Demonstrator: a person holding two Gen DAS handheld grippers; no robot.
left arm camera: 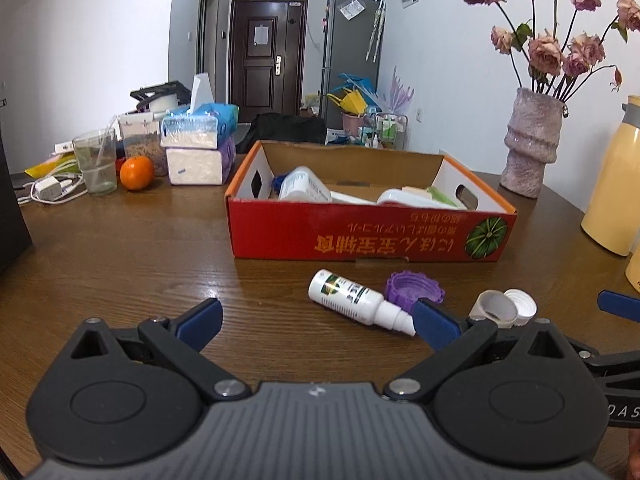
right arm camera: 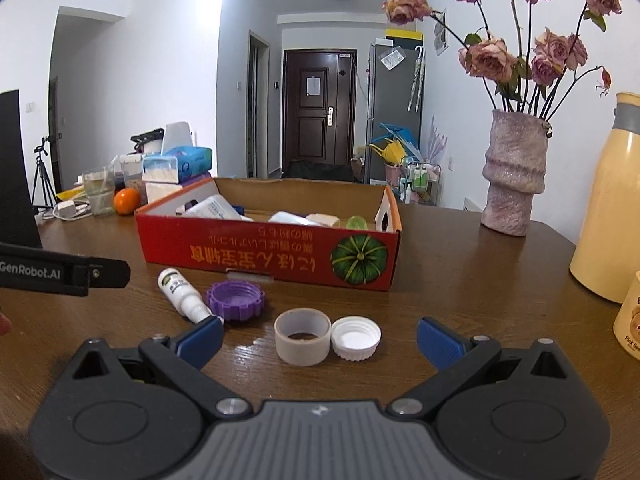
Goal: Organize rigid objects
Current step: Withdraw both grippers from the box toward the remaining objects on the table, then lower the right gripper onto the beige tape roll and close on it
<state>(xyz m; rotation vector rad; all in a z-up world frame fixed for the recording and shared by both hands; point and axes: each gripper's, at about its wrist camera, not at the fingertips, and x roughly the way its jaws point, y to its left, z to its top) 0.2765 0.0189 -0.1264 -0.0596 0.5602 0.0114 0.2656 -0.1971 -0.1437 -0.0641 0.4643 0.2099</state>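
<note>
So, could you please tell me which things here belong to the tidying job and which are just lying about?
Job:
- red box
- spray bottle
- purple lid
- tape ring
- white cap
- both open tongs, left and right

Lying about:
- orange
- tissue packs
- glass
- flower vase
- yellow flask

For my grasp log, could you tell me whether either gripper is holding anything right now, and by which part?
Nothing is held. The left gripper and right gripper are both open above the table, with nothing between their fingers.
</note>
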